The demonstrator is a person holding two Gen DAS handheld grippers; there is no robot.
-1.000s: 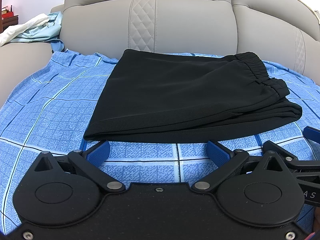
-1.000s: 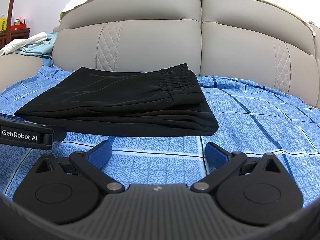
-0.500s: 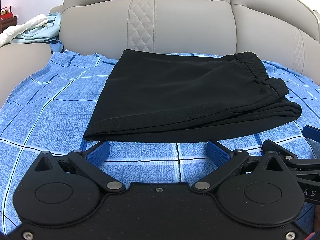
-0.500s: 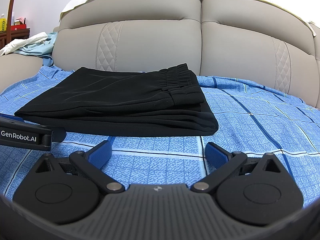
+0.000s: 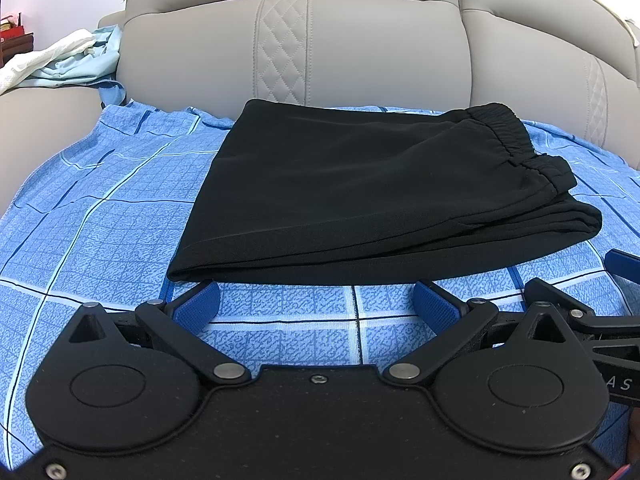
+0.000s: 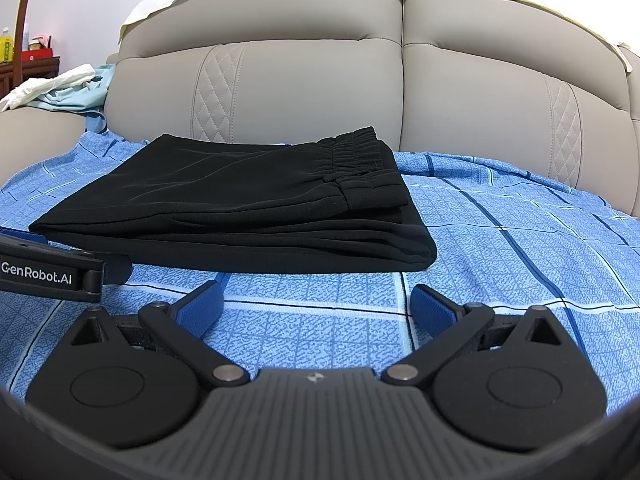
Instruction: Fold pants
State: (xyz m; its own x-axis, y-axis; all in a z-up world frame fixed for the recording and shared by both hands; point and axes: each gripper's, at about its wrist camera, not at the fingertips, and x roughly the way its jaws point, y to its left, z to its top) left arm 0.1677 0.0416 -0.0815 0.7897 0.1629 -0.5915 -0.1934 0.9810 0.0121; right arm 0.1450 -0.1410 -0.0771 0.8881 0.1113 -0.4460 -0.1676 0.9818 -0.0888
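Black pants (image 5: 372, 188) lie folded into a flat stack on the blue checked sheet (image 5: 100, 216), elastic waistband at the right end. In the right wrist view the same pants (image 6: 240, 200) sit ahead and to the left, waistband toward the sofa back. My left gripper (image 5: 316, 304) is open just short of the stack's near edge, nothing between its blue pads. My right gripper (image 6: 316, 304) is open too, low over the sheet near the stack's right corner, empty. Each gripper shows at the edge of the other's view.
A grey padded sofa back (image 5: 360, 48) rises right behind the pants. Loose white and pale blue clothes (image 5: 60, 64) lie on the armrest at the left. The sheet (image 6: 520, 248) stretches bare to the right of the stack. A wooden stand with bottles (image 6: 24, 52) is far left.
Both grippers have stayed open and nearly still; the left view has drifted very slightly. The pants have not moved.
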